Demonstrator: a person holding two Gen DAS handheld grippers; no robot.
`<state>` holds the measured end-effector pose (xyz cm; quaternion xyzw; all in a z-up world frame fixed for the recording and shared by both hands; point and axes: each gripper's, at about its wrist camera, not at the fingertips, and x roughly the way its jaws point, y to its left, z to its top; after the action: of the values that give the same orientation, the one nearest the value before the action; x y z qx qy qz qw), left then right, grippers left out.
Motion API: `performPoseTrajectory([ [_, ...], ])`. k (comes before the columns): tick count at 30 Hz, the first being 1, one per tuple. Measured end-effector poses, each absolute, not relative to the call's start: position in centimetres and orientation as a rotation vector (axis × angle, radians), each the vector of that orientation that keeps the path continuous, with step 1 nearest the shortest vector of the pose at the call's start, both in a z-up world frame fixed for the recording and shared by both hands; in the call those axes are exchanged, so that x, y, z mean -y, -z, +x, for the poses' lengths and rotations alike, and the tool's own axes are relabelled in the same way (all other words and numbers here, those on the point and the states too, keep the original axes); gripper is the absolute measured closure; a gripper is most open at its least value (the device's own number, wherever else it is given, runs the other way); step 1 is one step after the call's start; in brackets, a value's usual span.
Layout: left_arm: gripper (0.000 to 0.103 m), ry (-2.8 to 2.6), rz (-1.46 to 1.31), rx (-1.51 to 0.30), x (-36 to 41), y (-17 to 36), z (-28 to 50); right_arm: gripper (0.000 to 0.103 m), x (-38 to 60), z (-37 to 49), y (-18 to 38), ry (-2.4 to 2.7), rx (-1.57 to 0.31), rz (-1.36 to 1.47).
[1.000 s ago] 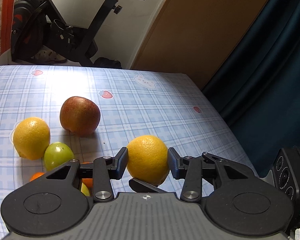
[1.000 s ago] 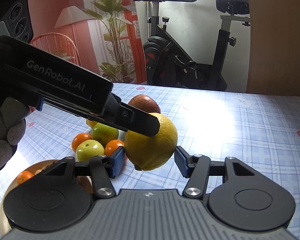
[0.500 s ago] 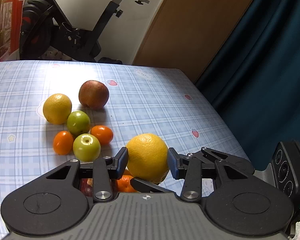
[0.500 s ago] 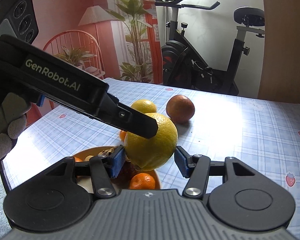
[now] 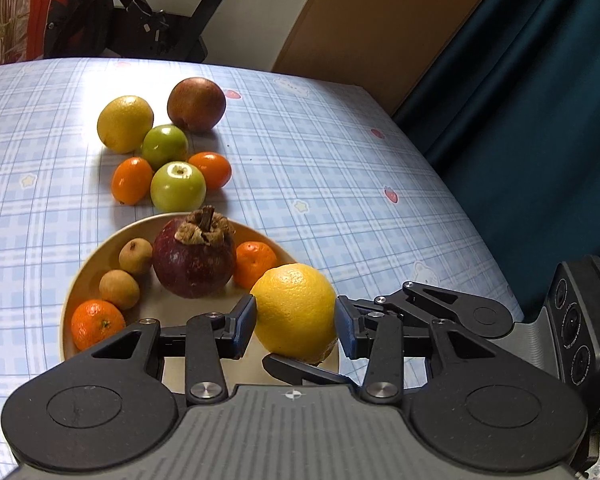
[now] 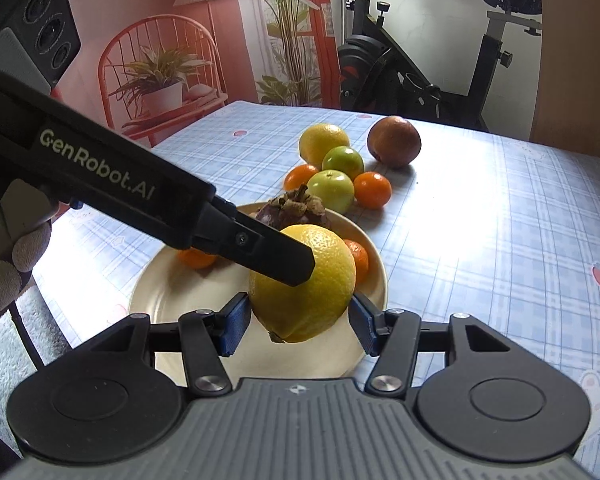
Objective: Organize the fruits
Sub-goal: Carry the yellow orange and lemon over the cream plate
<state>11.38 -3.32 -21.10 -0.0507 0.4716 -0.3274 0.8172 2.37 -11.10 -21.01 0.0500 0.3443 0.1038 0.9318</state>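
Pinching one yellow citrus point(image 5: 294, 304) with both grippers at once. Left gripper point(image 5: 296, 322) clamping it across the sides, pads pressed on peel. Right gripper point(image 6: 300, 320) doing the same from a crossing angle, jaws set slightly wider. Hanging the fruit just over the near-right rim of the plate point(image 5: 80, 276), not resting on it as far as can be told.

Risks, judging from here:
- Letting go unevenly, so the last pads squirt the fruit sideways; rounded, pebbled, waxy peel giving little bite.
- Landing on the rim instead of the well, then rolling toward the table's point(image 5: 340, 160) right edge; glossy checked cloth looking slick.
- Dropping onto the small orange point(image 5: 256, 258) or bumping the dark-red fruit point(image 5: 194, 256) with its dry woody cap; both sitting just beside the landing spot.
- Catching fingers on each other while backing out, given how closely they are crossing.

Other surfaces:
- Plate looking shallow, smooth, cream, with a low lip; not containing rollers well.
- Also carrying two matte brown fruits point(image 5: 119, 289) and another orange point(image 5: 96, 322) along its left rim.
- Leaving a loose cluster point(image 5: 178, 186) of smooth round fruit past the plate's far edge.
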Motion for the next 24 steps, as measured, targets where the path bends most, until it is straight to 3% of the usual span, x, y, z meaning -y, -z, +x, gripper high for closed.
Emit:
performPoseTrajectory([
  [24,0.06,0.678,-0.187,-1.042,4.3,22.9,13.8,0.046,12.3,4.6,22.9,-0.168,-0.74,0.048],
])
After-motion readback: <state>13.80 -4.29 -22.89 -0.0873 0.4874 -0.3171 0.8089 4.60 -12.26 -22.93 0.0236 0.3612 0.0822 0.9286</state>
